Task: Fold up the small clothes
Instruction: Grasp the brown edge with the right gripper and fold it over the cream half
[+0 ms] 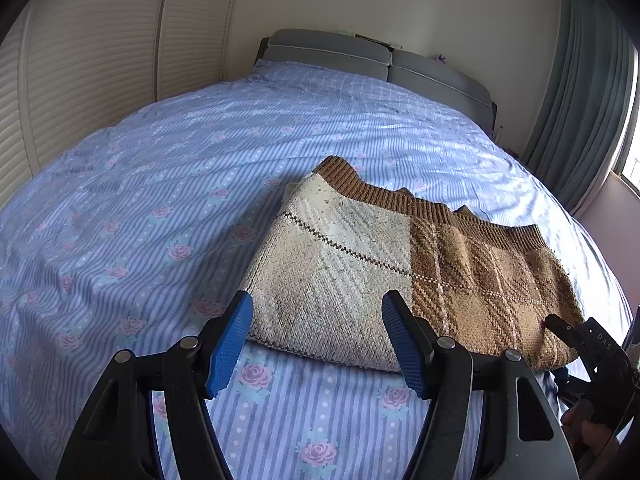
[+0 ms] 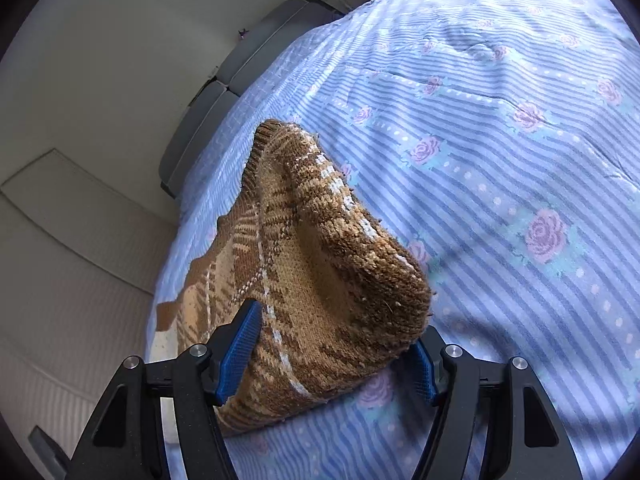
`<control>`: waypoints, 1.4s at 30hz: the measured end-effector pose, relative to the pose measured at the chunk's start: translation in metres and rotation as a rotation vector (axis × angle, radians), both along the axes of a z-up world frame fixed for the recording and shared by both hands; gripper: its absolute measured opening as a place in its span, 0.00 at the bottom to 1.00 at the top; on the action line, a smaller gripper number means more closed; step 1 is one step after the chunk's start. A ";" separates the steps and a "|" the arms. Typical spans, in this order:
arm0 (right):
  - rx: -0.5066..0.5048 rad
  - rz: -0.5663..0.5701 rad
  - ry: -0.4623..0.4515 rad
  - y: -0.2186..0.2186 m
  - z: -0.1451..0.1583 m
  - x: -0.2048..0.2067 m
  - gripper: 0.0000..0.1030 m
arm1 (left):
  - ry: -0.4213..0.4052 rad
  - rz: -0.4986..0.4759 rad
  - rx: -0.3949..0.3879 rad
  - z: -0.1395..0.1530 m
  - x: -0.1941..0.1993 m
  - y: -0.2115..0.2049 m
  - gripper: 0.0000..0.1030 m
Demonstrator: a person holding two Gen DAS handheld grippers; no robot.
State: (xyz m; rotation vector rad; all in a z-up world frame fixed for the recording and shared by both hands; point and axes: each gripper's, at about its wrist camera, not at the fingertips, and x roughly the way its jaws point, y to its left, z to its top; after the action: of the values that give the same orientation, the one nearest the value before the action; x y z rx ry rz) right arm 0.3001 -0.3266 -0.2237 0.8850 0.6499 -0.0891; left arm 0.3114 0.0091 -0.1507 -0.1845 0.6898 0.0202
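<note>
A folded knit sweater [image 1: 360, 264], cream on its left half and brown plaid on its right, lies flat on the bed. My left gripper [image 1: 316, 344] hovers open at its near cream edge, and its blue pads [image 1: 230, 344] touch nothing. The right wrist view shows the brown end of the sweater [image 2: 320, 264] bulging up in a thick fold. That fold fills the gap of my right gripper [image 2: 332, 360], and both pads press against the knit. In the left wrist view the right gripper's black body [image 1: 592, 344] sits at the sweater's near right corner.
The bed sheet [image 1: 160, 200] is blue-striped with pink roses and spreads wide to the left and beyond the sweater. A grey padded headboard [image 1: 332, 52] stands at the far end, louvred wardrobe doors [image 1: 80, 60] to the left and a grey-green curtain [image 1: 580, 100] to the right. A hand [image 1: 588, 436] shows at the lower right.
</note>
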 end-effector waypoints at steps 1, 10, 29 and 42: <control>-0.020 0.004 0.003 0.001 0.001 0.004 0.64 | 0.002 0.002 -0.003 -0.001 0.001 0.001 0.64; -0.113 -0.007 0.014 0.004 0.020 0.003 0.32 | 0.002 0.013 -0.028 0.010 -0.003 0.009 0.64; -0.855 0.085 -0.073 0.177 0.140 0.040 0.28 | -0.059 0.130 -0.053 0.066 -0.030 0.130 0.67; -1.550 0.547 -0.021 0.370 0.063 0.042 0.28 | -0.035 0.226 -0.075 0.055 -0.048 0.202 0.67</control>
State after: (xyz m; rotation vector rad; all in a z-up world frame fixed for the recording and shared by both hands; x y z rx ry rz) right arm 0.3419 0.0434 -0.1610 -0.7848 0.5734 -0.0629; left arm 0.2630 0.2107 -0.0958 -0.3338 0.6326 0.2075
